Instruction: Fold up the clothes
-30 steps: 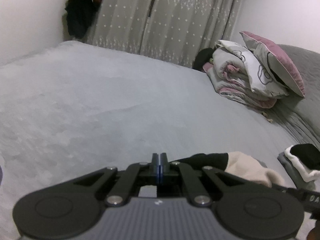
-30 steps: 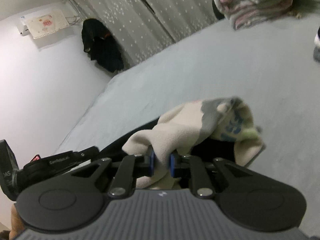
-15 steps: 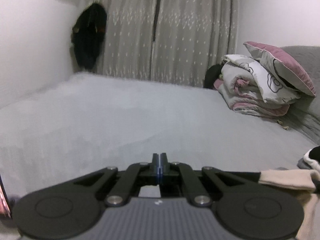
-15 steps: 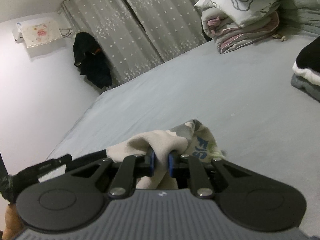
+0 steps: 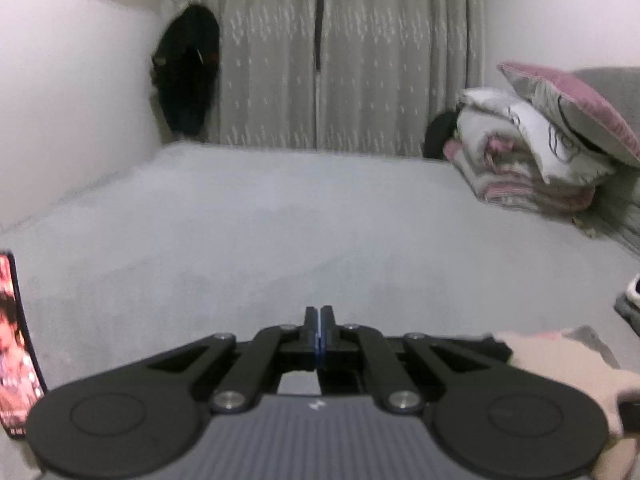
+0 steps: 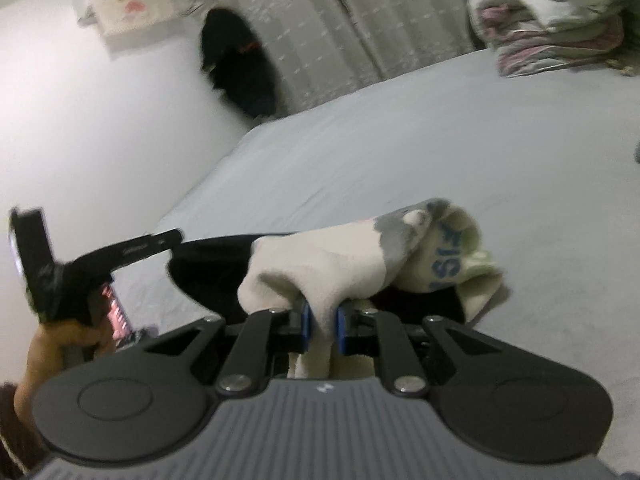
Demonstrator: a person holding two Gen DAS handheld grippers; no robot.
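while the right gripper (image 6: 320,326) pinches a fold of the cream garment (image 6: 348,260) between its blue pads, the cloth bunches up over the fingertips and hangs just above the grey bed (image 6: 420,152). that gripper points forward and somewhat downward across the bed toward the curtains (image 6: 360,12), and the view is rolled so the bed's far edge slants. the left gripper (image 5: 320,326) has its jaws pressed together with nothing visible between them, aimed slightly down over the bed toward the curtain wall. in the right wrist view a hand (image 6: 52,344) grips the left tool's handle at the lower left, beside a lit phone screen (image 6: 114,312).

the garment is crumpled, so its long axis is only roughly told: it runs from the black part (image 6: 212,272) at the left across to the cream end with blue lettering (image 6: 448,258) at the right, crosswise to the right gripper. in the left wrist view the same cream cloth shows at the lower right edge. folded bedding (image 5: 532,160) and a pink pillow (image 5: 576,104) sit far off at the bed's head.
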